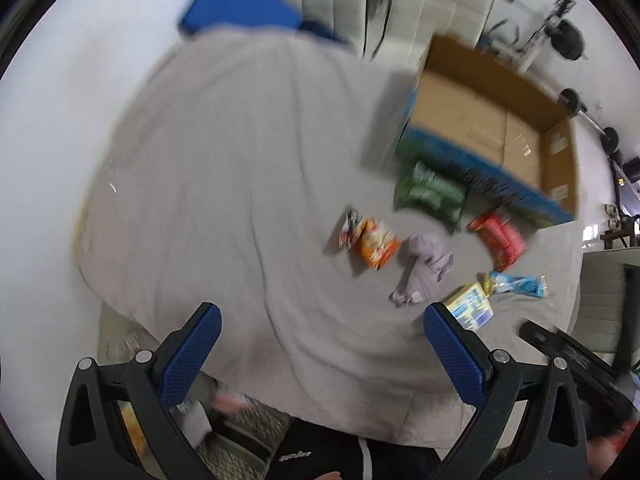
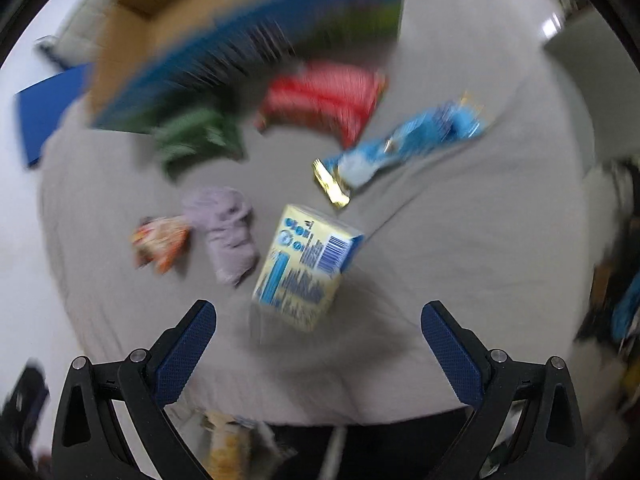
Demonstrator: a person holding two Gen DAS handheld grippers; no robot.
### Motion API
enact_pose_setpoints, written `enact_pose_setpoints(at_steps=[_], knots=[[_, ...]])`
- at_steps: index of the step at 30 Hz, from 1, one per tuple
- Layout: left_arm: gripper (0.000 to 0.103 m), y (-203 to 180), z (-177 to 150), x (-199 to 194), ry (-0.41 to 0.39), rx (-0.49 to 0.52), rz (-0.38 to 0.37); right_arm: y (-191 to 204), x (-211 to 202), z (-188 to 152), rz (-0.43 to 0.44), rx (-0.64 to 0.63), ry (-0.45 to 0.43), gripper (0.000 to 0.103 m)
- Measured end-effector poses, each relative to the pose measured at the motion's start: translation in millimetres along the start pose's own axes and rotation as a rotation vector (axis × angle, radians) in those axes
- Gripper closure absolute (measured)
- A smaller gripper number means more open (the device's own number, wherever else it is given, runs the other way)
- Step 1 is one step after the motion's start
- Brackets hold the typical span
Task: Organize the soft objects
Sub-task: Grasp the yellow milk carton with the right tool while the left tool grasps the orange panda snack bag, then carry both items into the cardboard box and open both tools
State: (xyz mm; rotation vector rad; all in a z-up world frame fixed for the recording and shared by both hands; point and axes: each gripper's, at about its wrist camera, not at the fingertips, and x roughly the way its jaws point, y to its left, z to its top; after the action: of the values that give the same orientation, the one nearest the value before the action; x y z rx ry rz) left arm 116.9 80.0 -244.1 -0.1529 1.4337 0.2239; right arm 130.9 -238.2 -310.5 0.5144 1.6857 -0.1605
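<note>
Both the left gripper (image 1: 320, 322) and the right gripper (image 2: 319, 318) hang wide open, empty, above the grey cloth-covered table (image 1: 224, 184). The pale yellow-and-blue tissue pack (image 2: 306, 270) lies just ahead of the right one, beside a crumpled lilac cloth (image 2: 226, 230).

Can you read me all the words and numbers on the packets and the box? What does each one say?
Nothing reads clearly; both views are blurred.
Yellow pack: blue print and a barcode, letters too smeared to read.
Orange packet, green packet, red packet, blue packet: print too blurred to read.
Cardboard box: blue printed side, unreadable.
Dark clothing at the bottom edge: small white lettering, too small to read.
</note>
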Motion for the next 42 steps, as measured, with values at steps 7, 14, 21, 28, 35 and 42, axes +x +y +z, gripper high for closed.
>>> enact_pose_setpoints(at_steps=[7, 14, 21, 28, 35, 42], knots=[[0.0, 14, 30, 84, 0.151, -0.112, -0.065, 10, 97, 10, 0.048, 0.192, 0.14, 0.018], [0.01, 18, 62, 151, 0.299, -0.239, -0.207, 11, 99, 3, -0.152, -0.043, 0.1, 0.035], [0.031, -7, 79, 211, 0.426, -0.249, -0.278, 4, 88, 6, -0.171, -0.067, 0.091, 0.034], [0.051, -19, 80, 219, 0.37, -0.167, -0.248, 1, 95, 15, -0.144, -0.026, 0.112, 0.029], [0.056, -49, 64, 197, 0.25, 0.073, -0.125, -1, 115, 25, -0.171, -0.054, 0.111, 0.037], [0.059, -72, 41, 153, 0.145, 0.19, -0.103, -4, 98, 8, -0.181, -0.1, 0.062, 0.038]])
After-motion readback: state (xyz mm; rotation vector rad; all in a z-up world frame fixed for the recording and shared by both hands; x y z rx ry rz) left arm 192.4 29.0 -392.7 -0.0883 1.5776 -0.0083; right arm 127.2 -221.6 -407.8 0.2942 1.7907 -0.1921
